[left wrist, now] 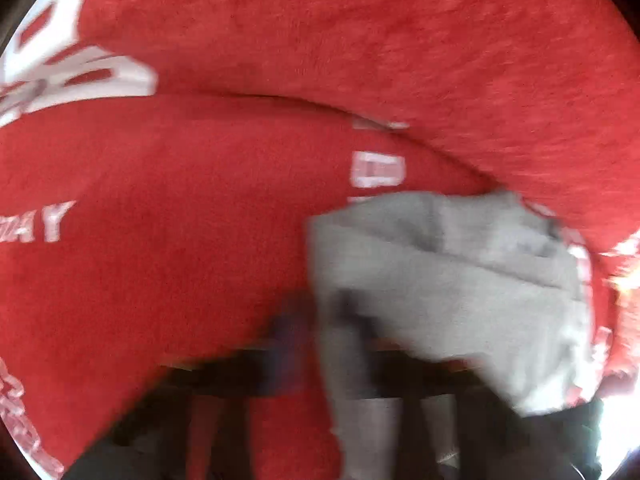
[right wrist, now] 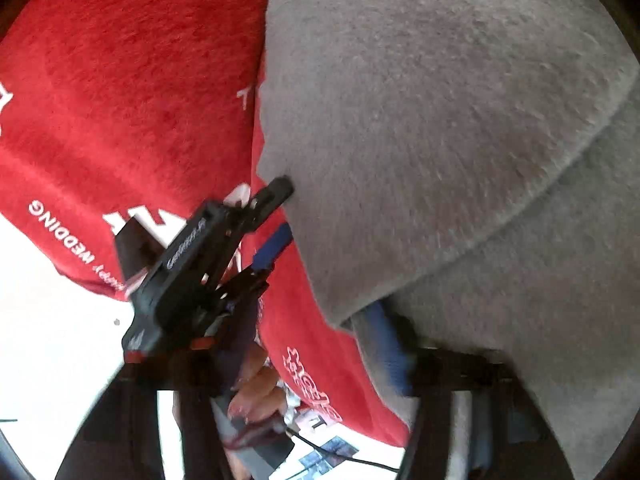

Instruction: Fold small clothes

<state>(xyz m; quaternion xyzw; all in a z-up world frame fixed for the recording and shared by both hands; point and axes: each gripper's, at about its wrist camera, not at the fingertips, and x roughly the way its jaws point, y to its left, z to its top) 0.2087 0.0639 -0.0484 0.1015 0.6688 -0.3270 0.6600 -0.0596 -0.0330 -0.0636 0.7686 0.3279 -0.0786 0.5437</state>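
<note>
The small grey garment (right wrist: 440, 128) fills the right and upper part of the right wrist view, and one layer already lies over another, its curved edge running from the right edge of the frame down toward the lower centre. In the left wrist view the same grey garment (left wrist: 448, 288) sits in the lower right of a blurred frame, bunched with a crease across it. The fold looks partly made, judging by that doubled layer; flattening it and any further folds appear to remain. The left gripper (right wrist: 276, 216) shows in the centre left of the right wrist view, its black upper finger and blue-padded lower finger meeting at the garment's left edge, so its jaws seem to be pinching that hem, though the contact itself is hidden under cloth. In its own view the left gripper (left wrist: 320, 340) is only a dark smear beneath the fabric. The right gripper (right wrist: 392, 340) has a blue-padded finger tucked under the lower fold, apparently clamped on the cloth; the other finger is hidden. Beneath everything lies a red blanket with white lettering (left wrist: 180, 200), creased across the left view; only the right view shows a white surface (right wrist: 52, 320) past its edge at lower left.
</note>
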